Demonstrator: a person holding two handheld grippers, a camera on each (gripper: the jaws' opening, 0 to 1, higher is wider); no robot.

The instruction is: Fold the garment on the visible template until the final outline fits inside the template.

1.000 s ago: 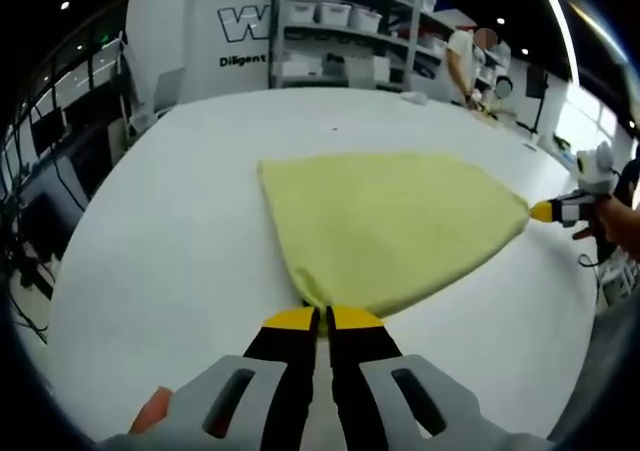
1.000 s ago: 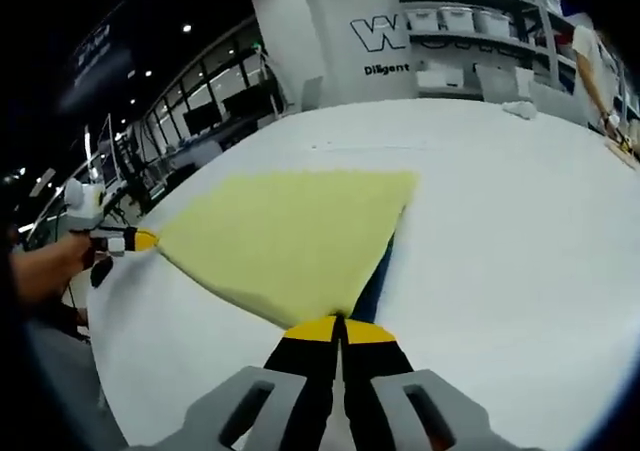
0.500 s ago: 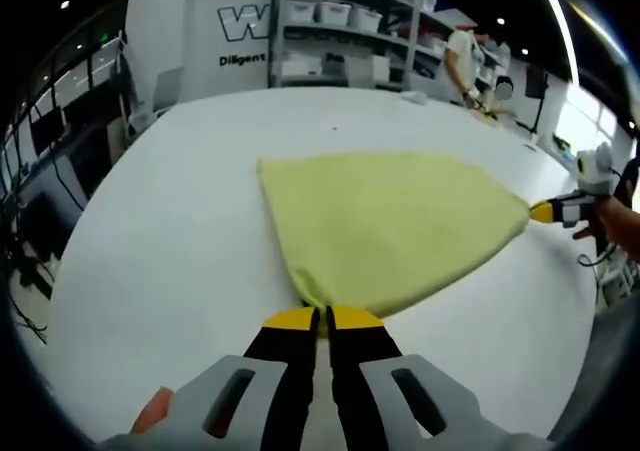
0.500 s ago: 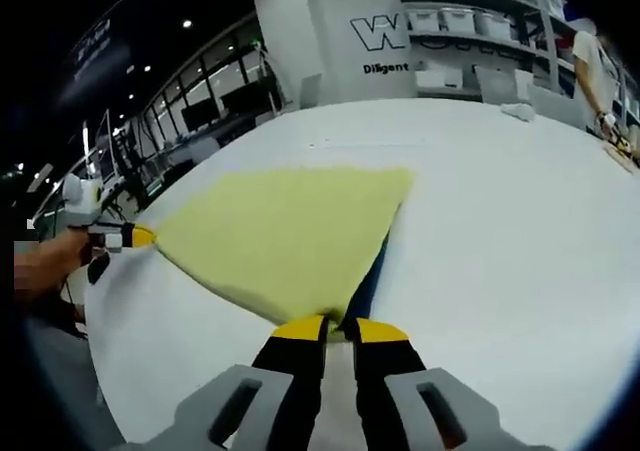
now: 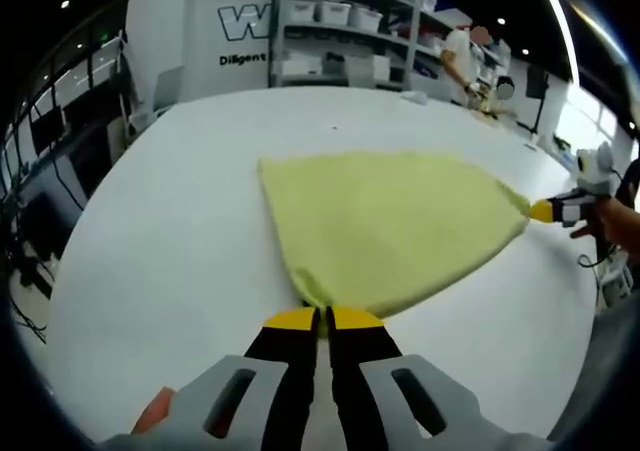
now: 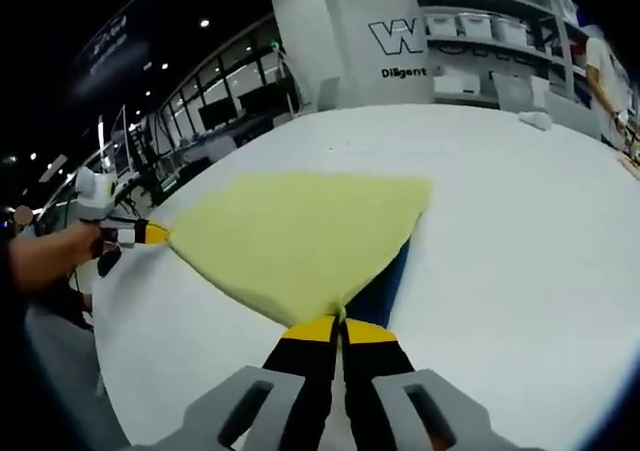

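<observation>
Centrally, the yellow garment (image 5: 390, 226) is pinched by both clenched grippers (image 5: 320, 318) (image 6: 340, 327) on the white table (image 5: 170, 241); shelving (image 5: 350, 31) is seen behind.

The left gripper (image 5: 322, 318) is showing black jaws capped in yellow, rising from grey slotted housings at six o'clock; the right gripper (image 6: 341, 329) is wearing the same colours, with a white box behind its yellow tip
</observation>
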